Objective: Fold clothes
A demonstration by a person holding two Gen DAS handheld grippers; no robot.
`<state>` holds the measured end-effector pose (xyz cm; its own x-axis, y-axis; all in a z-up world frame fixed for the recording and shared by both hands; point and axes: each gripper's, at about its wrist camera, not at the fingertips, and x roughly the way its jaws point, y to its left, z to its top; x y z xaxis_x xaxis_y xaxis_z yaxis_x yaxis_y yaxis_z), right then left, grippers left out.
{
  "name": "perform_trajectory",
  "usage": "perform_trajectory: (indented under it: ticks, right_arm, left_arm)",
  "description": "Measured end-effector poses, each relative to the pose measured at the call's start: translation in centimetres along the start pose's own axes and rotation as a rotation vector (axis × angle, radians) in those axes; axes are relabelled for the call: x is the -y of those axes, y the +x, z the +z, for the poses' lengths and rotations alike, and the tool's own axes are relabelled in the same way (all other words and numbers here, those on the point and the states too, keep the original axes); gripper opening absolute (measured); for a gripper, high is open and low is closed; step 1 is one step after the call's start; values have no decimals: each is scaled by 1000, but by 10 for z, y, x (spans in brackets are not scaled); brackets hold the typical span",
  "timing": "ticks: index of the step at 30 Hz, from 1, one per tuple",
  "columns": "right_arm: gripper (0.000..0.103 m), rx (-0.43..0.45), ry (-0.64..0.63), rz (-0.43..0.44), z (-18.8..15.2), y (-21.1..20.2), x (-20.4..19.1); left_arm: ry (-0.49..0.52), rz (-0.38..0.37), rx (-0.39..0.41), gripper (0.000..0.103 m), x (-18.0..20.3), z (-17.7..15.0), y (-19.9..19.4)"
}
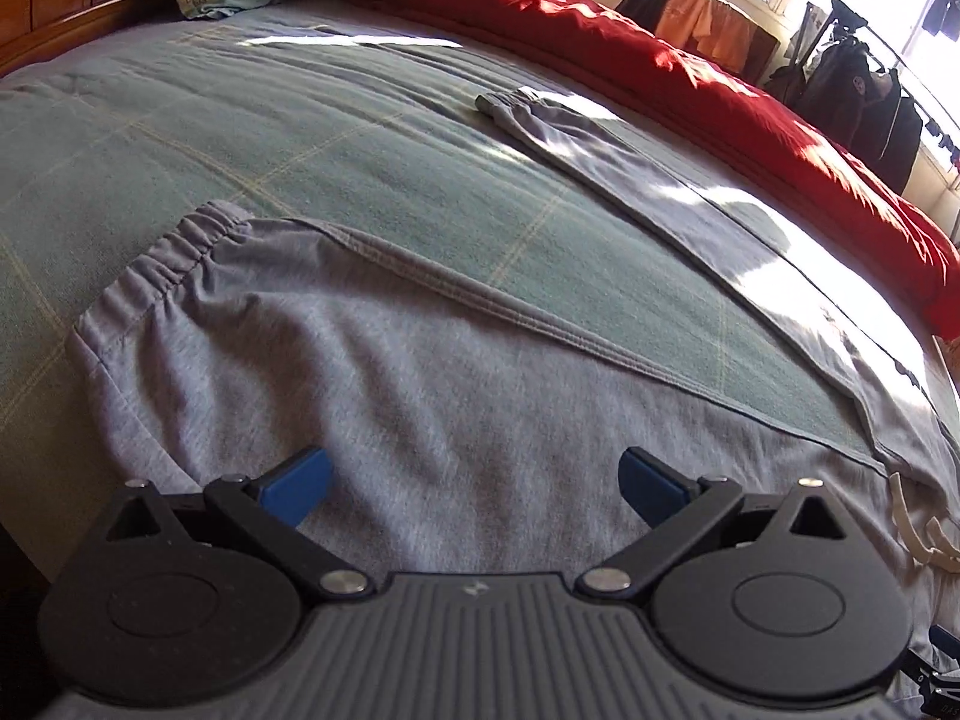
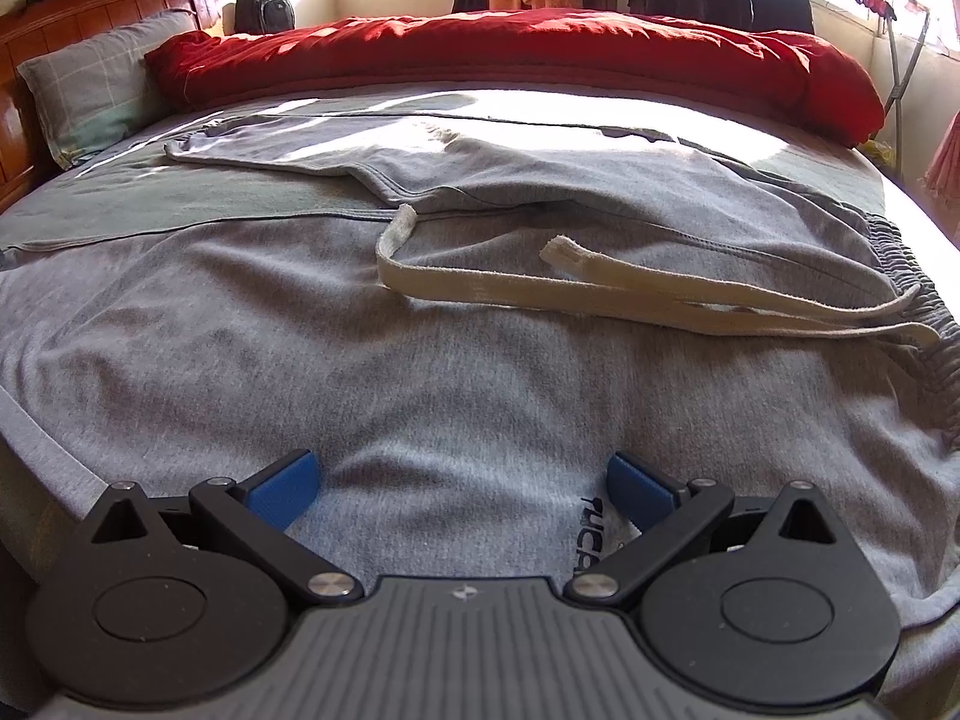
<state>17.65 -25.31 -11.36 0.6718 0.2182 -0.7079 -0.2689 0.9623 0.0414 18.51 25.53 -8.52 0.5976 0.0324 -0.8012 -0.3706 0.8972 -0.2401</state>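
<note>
grey cotton sweatpants point(image 1: 420, 396) lie spread flat across the green checked bedsheet point(image 1: 180, 138), filling the lower half of both views, legs apart in a v. the left gripper point(image 1: 477, 483) hangs wide and empty over 1 leg near its elastic cuff point(image 1: 174, 252). the right gripper point(image 2: 462, 489) gapes wide near the cream drawstring point(image 2: 600, 294). a red quilt point(image 2: 510, 54) runs along the top.

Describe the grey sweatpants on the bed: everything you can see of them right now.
The grey sweatpants lie flat and unfolded on the green checked bedsheet, legs spread apart in a V. They look like soft heathered jersey, slightly wrinkled. The near leg ends in a gathered elastic cuff; the far leg's cuff lies in sunlight. A cream drawstring trails loose across the fabric from the elastic waistband. Dark printed lettering shows near the right gripper. Both grippers hover open; neither grips it.
</note>
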Motion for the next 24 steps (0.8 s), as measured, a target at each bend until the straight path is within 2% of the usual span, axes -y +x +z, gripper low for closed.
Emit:
perform_trajectory:
  ticks: [2, 6, 10, 15, 18, 22, 24]
  right_arm:
    - [103, -5, 0, -5, 1, 0, -1]
    - [103, -18, 6, -23, 3, 3, -3]
    - [103, -32, 15, -42, 7, 6, -5]
    - [103, -45, 19, -63, 10, 8, -8]
    - [103, -53, 21, -75, 11, 8, -10]
    - [103, -52, 28, -82, 12, 6, -8]
    - [103, -33, 39, -83, 13, 1, -3]
  left_arm:
    - [-4, 15, 3, 102, -17, 2, 2]
    - [-62, -12, 41, 102, -39, 17, -13]
    - [-117, -138, 65, 102, -46, 41, -12]
    - [-143, -268, 37, 102, -41, 62, 18]
    - [-168, -226, 15, 102, -47, 62, 34]
    - [-170, -190, 60, 102, -60, 56, 28]
    - [-133, -112, 74, 102, -56, 54, 23]
